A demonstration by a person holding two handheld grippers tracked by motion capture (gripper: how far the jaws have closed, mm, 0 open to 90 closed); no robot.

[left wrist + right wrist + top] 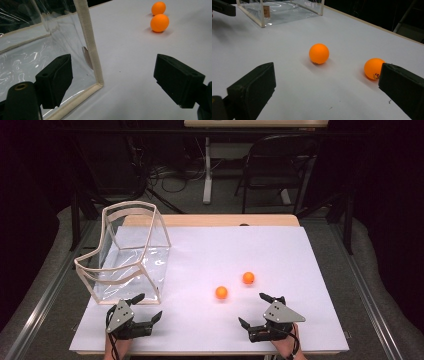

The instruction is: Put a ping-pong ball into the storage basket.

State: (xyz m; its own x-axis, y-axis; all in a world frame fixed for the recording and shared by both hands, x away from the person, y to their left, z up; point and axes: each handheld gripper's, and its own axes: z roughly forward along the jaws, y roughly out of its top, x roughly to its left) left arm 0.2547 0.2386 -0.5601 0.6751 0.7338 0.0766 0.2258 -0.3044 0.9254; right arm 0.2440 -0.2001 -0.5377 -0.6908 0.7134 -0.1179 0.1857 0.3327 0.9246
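Both tongs (pixel 148 307) (pixel 254 309) low, jaws spread.

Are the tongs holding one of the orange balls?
No. The left tongs and right tongs are open and empty; both small orange balls lie on the white table.

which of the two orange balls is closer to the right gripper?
The nearer orange ball, the one toward the clear bag. It lies ahead and left of the right gripper, whose jaws are open. The farther orange ball sits deeper on the table.
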